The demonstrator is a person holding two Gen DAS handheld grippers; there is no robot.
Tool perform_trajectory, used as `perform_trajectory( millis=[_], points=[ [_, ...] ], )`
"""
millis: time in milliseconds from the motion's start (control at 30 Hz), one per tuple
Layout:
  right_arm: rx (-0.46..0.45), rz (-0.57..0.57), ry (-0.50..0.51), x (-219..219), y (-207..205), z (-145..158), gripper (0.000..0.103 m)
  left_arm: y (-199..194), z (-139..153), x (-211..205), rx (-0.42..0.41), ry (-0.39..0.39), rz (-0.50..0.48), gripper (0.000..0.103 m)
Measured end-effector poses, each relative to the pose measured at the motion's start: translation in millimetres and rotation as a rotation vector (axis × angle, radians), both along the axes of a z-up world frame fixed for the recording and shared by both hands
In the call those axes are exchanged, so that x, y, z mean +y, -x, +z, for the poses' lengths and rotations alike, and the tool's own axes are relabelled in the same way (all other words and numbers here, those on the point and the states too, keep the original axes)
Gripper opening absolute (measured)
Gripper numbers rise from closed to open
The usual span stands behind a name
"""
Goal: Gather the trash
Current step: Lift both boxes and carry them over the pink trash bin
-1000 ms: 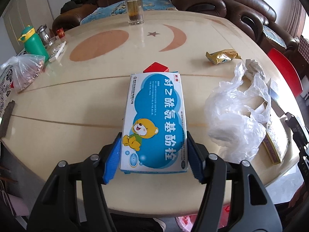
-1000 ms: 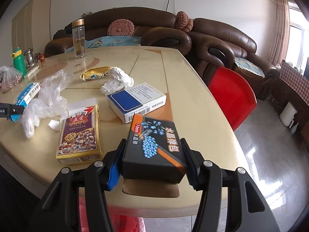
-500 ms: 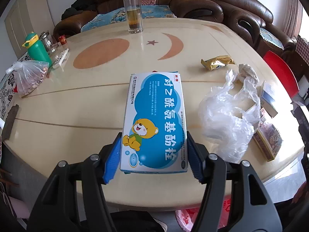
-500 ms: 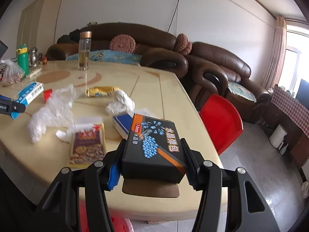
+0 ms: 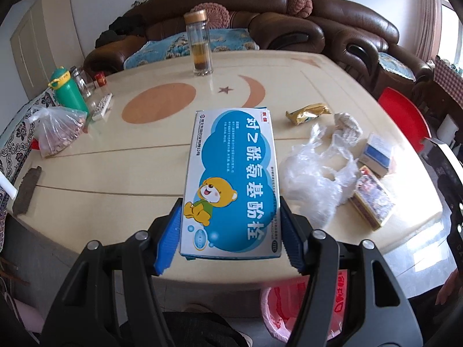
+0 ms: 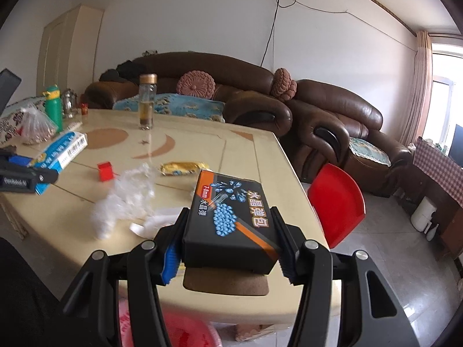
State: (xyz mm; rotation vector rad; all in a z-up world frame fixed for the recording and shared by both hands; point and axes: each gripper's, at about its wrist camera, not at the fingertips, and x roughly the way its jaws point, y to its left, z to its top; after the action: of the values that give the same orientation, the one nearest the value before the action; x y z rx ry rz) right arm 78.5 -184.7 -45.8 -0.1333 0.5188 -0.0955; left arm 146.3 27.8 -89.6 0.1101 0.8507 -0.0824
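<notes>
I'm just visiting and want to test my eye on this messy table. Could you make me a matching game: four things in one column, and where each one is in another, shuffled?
Things:
1. blue bear box
2. black box
3. glass bottle
4. gold wrapper

Places:
A. standing upright at the far side of the table, near the sofa
B. clamped in the right gripper
C. lying on the table beyond the crumpled clear plastic bag
D. clamped in the left gripper

Pairs: 1-D, 2-B, 3-A, 4-C
</notes>
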Motion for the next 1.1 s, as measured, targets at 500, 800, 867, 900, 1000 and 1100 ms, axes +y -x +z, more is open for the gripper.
perform_trajectory(
  millis=[500,800,867,900,1000,1100],
  points=[
    [-0.099,0.064,-0.017,32.6,58.1,65.8,0.053,68.7,48.6,-0.1,-0.105,0.005,-0.064,0.061],
    [-0.127,0.093,-0.016,48.8,93.4,86.0,0.053,103.8,62.6,-5.4,-0.143,0.008,-0.097,0.061],
    [-0.128,0.096,-0.015,50.9,100.9,88.1,0.053,110.9,63.4,-5.6,-0.145,0.010,-0.108,0.061],
    [-0.128,0.097,-0.013,52.2,103.5,88.5,0.053,114.1,63.8,-6.0,-0.148,0.009,-0.111,0.061],
    [-0.129,0.099,-0.001,54.9,113.8,89.6,0.053,124.1,66.0,-6.2,-0.157,0.010,-0.124,0.061],
    [-0.132,0.100,0.002,55.4,124.0,92.2,0.053,132.9,68.5,-6.1,-0.167,0.012,-0.128,0.061]
  ],
)
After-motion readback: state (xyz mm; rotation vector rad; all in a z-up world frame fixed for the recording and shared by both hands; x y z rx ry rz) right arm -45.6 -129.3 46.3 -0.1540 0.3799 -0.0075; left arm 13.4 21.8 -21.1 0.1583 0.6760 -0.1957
